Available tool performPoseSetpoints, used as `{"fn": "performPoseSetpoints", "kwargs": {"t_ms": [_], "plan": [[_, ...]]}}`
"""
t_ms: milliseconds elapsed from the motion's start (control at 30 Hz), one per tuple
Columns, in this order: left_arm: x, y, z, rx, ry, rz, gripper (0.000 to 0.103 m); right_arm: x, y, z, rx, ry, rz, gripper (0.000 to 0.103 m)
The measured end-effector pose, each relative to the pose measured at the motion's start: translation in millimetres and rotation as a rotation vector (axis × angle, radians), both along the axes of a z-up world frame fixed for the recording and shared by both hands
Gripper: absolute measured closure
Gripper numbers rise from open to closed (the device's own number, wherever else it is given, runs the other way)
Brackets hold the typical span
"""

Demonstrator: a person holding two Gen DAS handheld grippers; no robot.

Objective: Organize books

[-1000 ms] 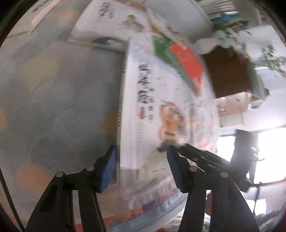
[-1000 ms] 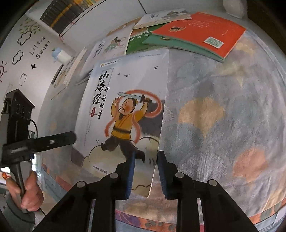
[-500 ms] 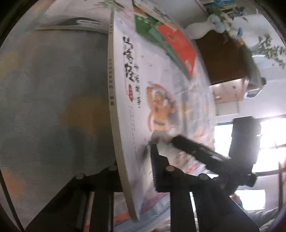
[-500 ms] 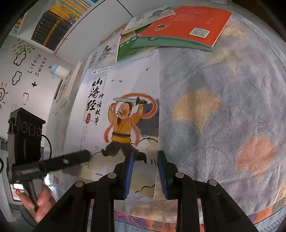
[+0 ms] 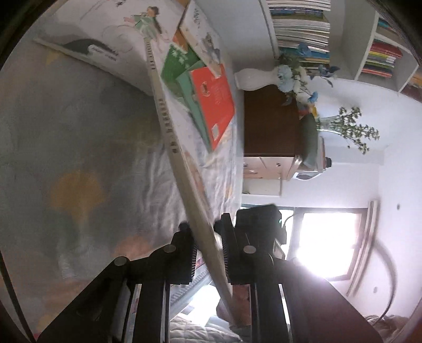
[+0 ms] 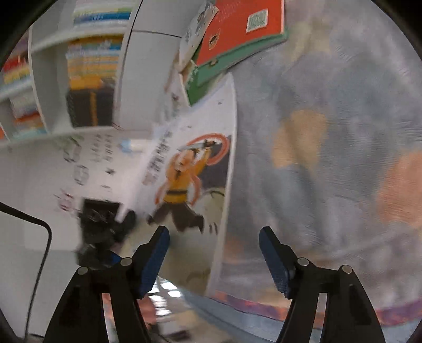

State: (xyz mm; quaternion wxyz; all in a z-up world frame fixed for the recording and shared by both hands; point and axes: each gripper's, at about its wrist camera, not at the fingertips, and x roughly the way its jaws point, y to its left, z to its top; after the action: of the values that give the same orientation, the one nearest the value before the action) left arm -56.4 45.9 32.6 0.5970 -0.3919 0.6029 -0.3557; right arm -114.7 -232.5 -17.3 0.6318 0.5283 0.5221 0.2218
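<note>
Left wrist view: we see our left tongs (image 5: 207,253) pinching the near edge of a picture book (image 5: 168,126), its spine tilted up and running away toward the far side of a patterned cloth (image 5: 79,158). Beyond the spine lie a red book (image 5: 213,97) on top of green books (image 5: 176,63), with two more white picture books farther off. A white vase (image 5: 253,77) of blue flowers stands on a dark cabinet (image 5: 269,121) at the right, under bookshelves (image 5: 300,23).

Right wrist view: our right tongs (image 6: 213,253) are spreading; the book's (image 6: 190,168) free long edge stands between the blue pads (image 6: 155,261), neither pad pressing on it. The cover shows a figure in yellow raising a sword. The left tongs grip it at the near left. The red book (image 6: 237,26) lies at the far side, overlapping the green ones.
</note>
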Motion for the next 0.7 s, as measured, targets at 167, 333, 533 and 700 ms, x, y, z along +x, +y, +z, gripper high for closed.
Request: {"fn": "performPoseSetpoints", "kwargs": {"t_ms": [167,333,533,700], "plan": [[0,7,0,0.286,-0.071,-0.05,0.089,8,17,15,-0.107,-0.057,0.05,0.078],[-5,-6,2,0.514,-0.193,-0.152,0.086,13,59,48,-0.496,-0.183,0.242,0.08],[-12,0,28,0.548,-0.335,-0.207,0.087,-6,127,91,-0.862,-0.416,0.468,0.08],[-15,35,55,0.507,-0.391,-0.176,0.087,-28,146,128,-0.956,-0.53,0.511,0.08]]}}
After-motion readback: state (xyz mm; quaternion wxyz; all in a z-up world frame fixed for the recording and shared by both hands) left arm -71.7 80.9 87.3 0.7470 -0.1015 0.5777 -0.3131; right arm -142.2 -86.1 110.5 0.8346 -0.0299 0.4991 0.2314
